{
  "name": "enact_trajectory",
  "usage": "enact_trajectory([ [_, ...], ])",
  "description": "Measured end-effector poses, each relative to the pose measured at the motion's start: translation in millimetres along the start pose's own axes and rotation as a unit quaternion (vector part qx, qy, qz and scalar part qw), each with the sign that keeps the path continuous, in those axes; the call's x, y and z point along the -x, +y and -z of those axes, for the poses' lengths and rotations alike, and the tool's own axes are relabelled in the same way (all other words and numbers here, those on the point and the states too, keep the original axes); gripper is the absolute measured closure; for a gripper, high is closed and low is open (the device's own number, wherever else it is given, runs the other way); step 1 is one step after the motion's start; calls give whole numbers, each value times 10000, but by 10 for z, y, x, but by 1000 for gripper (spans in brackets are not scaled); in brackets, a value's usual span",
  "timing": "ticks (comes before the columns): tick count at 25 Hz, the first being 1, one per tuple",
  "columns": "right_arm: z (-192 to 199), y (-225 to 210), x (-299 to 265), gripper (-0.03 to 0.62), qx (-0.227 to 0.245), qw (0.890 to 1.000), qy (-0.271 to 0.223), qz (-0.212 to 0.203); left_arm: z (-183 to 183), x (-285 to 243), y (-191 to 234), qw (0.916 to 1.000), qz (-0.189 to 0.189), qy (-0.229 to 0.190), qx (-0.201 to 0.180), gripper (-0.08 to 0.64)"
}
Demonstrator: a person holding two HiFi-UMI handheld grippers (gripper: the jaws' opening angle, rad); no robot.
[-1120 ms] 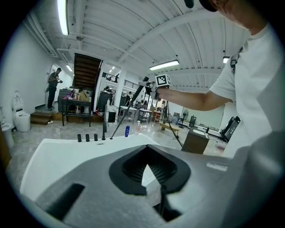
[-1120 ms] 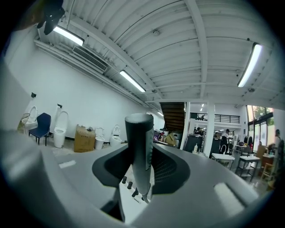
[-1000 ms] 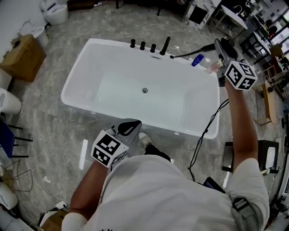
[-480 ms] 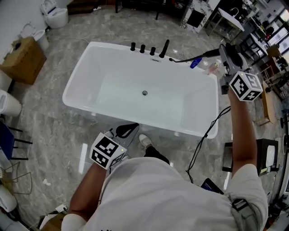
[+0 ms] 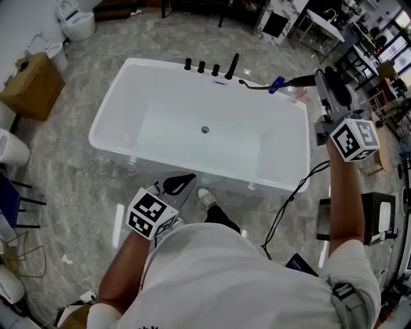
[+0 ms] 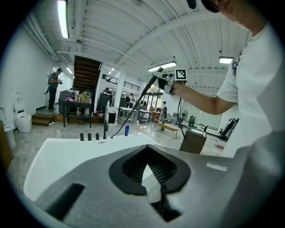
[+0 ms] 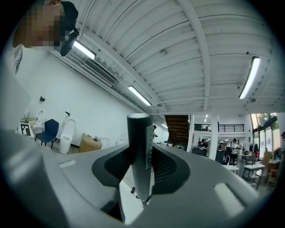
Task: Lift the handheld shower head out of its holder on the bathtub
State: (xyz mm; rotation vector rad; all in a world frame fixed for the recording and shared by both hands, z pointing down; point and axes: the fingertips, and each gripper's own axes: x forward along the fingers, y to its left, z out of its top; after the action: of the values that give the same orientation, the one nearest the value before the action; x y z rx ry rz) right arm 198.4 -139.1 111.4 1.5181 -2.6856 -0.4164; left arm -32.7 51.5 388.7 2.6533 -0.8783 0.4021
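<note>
The black handheld shower head (image 5: pixel 299 81) is off the tub rim and hangs in the air past the far right corner of the white bathtub (image 5: pixel 115 106). My right gripper (image 5: pixel 323 80) is shut on its handle (image 7: pixel 139 147), which stands upright between the jaws in the right gripper view. Its black hose (image 5: pixel 260 85) runs back to the fittings on the far rim, beside the black spout (image 5: pixel 232 65) and three knobs (image 5: pixel 201 66). My left gripper (image 5: pixel 180 185) is shut and holds nothing, near the tub's front edge. The left gripper view also shows the lifted shower head (image 6: pixel 150 83).
A blue bottle (image 5: pixel 277 85) stands on the tub's far right corner. A cardboard box (image 5: pixel 32 80) and toilets (image 5: pixel 78 17) sit to the left. A black cable (image 5: pixel 290 193) trails on the floor by the tub's right end, near a dark stool (image 5: pixel 379 222). A person (image 6: pixel 54 87) stands far off.
My right gripper has carried the shower head up and to the right, away from the tub rim, drawing the hose out after it. My left gripper has shifted only a little.
</note>
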Motion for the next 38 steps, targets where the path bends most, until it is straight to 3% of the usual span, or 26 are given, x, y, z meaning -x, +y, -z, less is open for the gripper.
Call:
enact_trajectory([
  [6, -43, 219, 132, 451, 11, 9999, -3, -116, 44, 67, -36, 10000, 23, -6, -5, 554],
  [18, 352, 550, 286, 451, -213, 9990, 347, -203, 84, 205, -53, 9999, -97, -97, 21, 554],
  [38, 616, 749, 433, 451, -304, 9975, 604, -218, 117, 279, -96, 9999, -112, -117, 31, 554],
])
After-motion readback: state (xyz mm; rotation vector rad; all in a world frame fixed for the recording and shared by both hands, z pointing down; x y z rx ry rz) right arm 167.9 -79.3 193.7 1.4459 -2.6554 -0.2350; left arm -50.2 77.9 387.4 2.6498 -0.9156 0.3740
